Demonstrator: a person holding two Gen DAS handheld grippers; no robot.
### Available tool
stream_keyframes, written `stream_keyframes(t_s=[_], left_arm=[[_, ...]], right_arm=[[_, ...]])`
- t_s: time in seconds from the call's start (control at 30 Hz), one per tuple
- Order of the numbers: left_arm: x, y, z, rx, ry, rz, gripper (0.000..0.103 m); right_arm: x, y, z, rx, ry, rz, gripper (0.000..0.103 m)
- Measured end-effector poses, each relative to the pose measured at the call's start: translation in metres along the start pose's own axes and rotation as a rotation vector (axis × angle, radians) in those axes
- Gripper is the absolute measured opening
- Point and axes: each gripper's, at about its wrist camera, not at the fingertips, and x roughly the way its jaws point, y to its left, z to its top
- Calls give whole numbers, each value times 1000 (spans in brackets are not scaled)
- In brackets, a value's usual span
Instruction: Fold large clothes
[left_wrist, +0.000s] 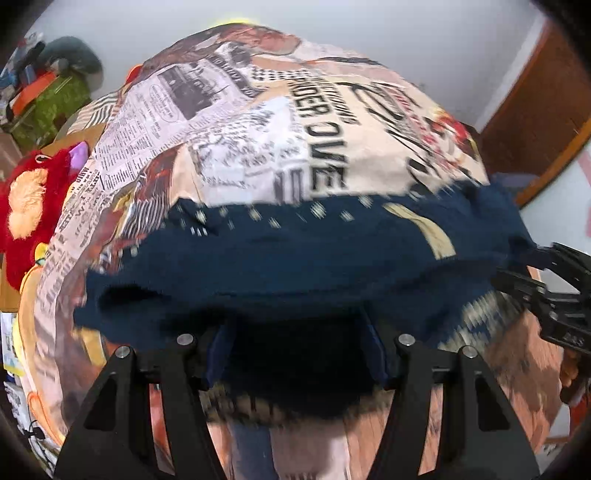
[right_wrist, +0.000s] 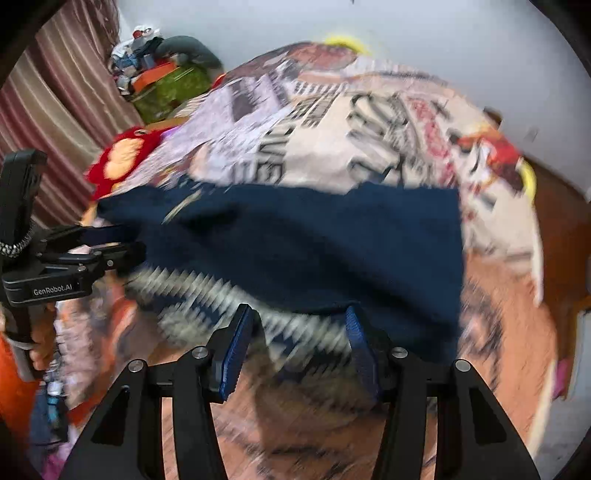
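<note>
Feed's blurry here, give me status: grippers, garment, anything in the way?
Left gripper open, navy garment draped over it. Right gripper open at the garment's near edge. Red plush toy left of the bedsheet, clear of the fold.

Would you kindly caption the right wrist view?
Open right gripper over a navy garment on a newspaper-print bedspread.
</note>
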Motion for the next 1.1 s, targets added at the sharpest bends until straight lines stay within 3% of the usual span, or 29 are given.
stream_keyframes(t_s=[0.23, 0.43, 0.53, 0.77, 1.0, 1.1], left_arm=[[36, 31, 60, -31, -44, 161, 61], [44, 64, 88, -92, -38, 196, 61], [26, 78, 87, -107, -71, 163, 61], [-33, 99, 54, -124, -117, 80, 62], [-53, 114, -14, -155, -66, 29, 68], [-42, 120, -48, -222, -6, -41, 71]], right_arm=[[30, -23, 61, 4, -37, -50, 50], [56, -40, 104, 31, -68, -140, 50], [60, -50, 112, 64, -59, -138, 50], [21, -53, 99, 87, -88, -39, 53], [-24, -42, 58, 45, -96, -7, 60], [-34, -37, 39, 28, -83, -7, 62]])
